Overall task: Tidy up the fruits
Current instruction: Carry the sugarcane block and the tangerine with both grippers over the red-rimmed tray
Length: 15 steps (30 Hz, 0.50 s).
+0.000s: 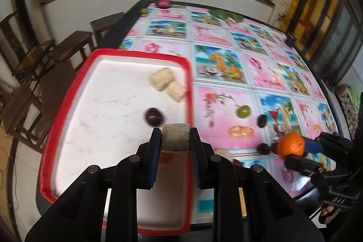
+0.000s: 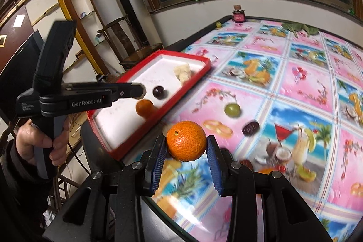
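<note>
My left gripper (image 1: 175, 138) is shut on a beige cork-like cylinder (image 1: 175, 137) and holds it above the red-rimmed white tray (image 1: 90, 106). The tray holds a dark plum (image 1: 153, 116), two pale biscuit pieces (image 1: 168, 83) and a small orange (image 2: 144, 107). My right gripper (image 2: 186, 146) is shut on an orange (image 2: 186, 141), held above the table right of the tray; it also shows in the left wrist view (image 1: 291, 144). A green fruit (image 2: 232, 109) and dark dates (image 2: 250, 128) lie on the patterned tablecloth (image 2: 295, 87).
A dark jar (image 1: 164, 0) and green leaves (image 1: 224, 14) sit at the table's far end. Wooden chairs (image 1: 45, 56) stand left of the table. A small yellow-green fruit (image 2: 218, 24) lies at the far corner.
</note>
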Motion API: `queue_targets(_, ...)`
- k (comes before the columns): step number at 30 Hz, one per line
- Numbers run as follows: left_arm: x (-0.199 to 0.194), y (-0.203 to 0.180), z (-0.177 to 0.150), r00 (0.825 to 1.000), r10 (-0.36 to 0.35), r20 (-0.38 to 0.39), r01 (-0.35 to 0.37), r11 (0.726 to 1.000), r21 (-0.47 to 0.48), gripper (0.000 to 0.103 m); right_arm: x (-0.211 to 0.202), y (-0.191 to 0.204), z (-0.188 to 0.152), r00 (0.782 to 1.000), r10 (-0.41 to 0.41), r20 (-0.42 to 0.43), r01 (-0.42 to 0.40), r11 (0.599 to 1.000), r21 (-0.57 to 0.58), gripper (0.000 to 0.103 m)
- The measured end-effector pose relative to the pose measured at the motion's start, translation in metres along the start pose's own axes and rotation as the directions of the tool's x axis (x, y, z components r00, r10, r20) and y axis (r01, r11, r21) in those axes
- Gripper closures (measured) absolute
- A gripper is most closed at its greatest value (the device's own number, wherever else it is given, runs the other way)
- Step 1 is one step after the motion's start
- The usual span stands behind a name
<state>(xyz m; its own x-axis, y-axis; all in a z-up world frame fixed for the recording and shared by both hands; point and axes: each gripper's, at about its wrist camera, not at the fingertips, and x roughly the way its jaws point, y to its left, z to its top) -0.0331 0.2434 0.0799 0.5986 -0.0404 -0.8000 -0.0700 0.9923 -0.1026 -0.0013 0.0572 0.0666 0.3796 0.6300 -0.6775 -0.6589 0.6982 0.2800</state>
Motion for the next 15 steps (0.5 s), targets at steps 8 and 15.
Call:
queue_targets(8,0.004,0.04,0.002,0.999,0.034,-0.002,-0.035,0.997,-0.067,0.081,0.028,0.009,0.039,0.998,0.05,-0.039,-0.051,0.999,-0.016,0.066)
queue_targets(15,0.02,0.063,-0.007,0.999,0.026,-0.037,-0.031,0.992,-0.119,0.081,0.075,0.021,0.073,0.991,0.083,-0.105,-0.091,0.993,-0.075,0.066)
